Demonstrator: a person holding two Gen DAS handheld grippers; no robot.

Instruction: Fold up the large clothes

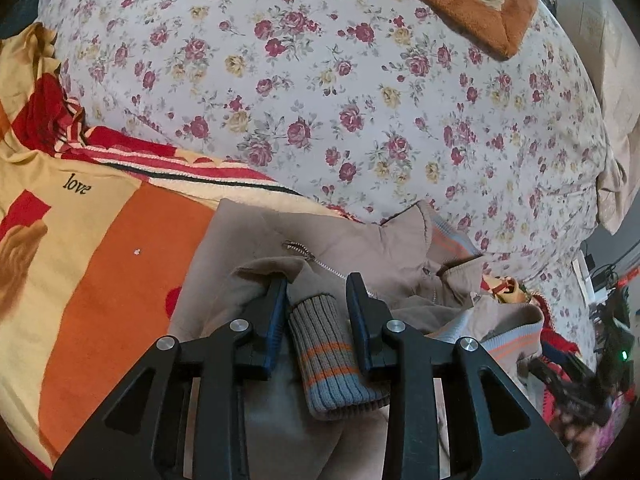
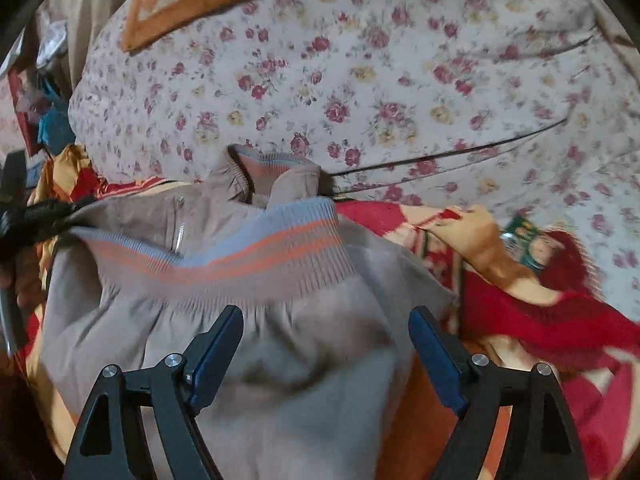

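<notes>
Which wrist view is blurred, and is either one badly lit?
Right wrist: motion blur smears the floral quilt and jacket hem, and it looks dimmer. Left wrist: sharp, evenly lit; the ribbed cuff and zipper are crisp. Both have fisheye bending and dark corners.

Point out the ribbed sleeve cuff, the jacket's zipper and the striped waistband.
ribbed sleeve cuff (image 1: 326, 344), left wrist view, on its orange stripes.
zipper (image 1: 316, 261), left wrist view, on the metal teeth.
striped waistband (image 2: 256, 254), right wrist view, on the orange bands.
</notes>
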